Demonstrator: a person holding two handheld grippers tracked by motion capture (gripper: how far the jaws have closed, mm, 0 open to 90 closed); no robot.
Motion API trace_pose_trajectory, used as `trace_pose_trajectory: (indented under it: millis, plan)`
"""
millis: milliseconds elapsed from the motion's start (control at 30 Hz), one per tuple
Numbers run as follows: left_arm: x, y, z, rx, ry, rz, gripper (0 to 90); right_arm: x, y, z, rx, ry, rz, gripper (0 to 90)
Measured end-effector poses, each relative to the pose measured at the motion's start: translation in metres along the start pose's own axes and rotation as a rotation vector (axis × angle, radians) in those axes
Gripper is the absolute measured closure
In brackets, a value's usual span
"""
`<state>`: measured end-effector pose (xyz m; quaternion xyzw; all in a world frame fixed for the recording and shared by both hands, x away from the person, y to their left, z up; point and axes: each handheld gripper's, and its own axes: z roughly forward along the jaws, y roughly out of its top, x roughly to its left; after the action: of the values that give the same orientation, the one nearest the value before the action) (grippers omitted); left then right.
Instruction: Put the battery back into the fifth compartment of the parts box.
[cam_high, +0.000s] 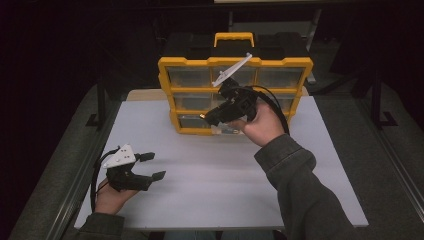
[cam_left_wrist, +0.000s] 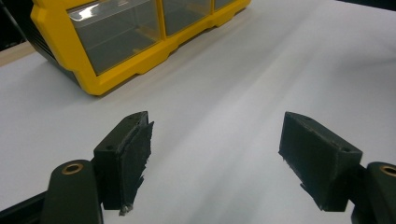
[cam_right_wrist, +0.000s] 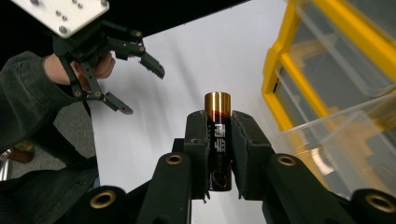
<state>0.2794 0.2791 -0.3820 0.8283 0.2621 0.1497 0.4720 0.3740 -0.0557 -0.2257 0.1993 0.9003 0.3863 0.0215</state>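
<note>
A battery (cam_right_wrist: 218, 140) is clamped between the right gripper's (cam_right_wrist: 218, 154) jaws, held just before the yellow drawer cabinet (cam_high: 235, 62). Its clear drawers (cam_left_wrist: 116, 35) appear empty, though glare hinders certainty. The left gripper (cam_high: 150, 166) is held spread apart above the table (cam_high: 225, 185).

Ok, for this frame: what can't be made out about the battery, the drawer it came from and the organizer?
- Battery label: right gripper view, sides covered by the right gripper pads; print too blurred to read.
- Battery in the high view: too small, mostly behind the gripper body; a gold tip shows at most.
- Organizer bottom drawers: high view, blocked by hand and gripper.
- Open clear drawer: right gripper view, cut by the right edge; contents unclear.
- Organizer top: left gripper view, cut off by the upper edge.
</note>
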Motion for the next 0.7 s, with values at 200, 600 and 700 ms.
trace_pose_trajectory:
  millis: [200,600,700]
  plan:
    - [0.000,0.000,0.000,-0.001,0.001,-0.002,24.6,-0.006,0.005,-0.006,-0.008,-0.018,0.003,76.0]
    - [0.002,0.001,0.000,0.001,0.001,0.007,23.1,-0.022,0.009,-0.016,-0.013,-0.055,0.030,76.0]
    - [0.002,0.000,0.000,-0.002,0.003,-0.015,22.9,-0.026,0.010,-0.018,-0.017,-0.060,0.036,76.0]
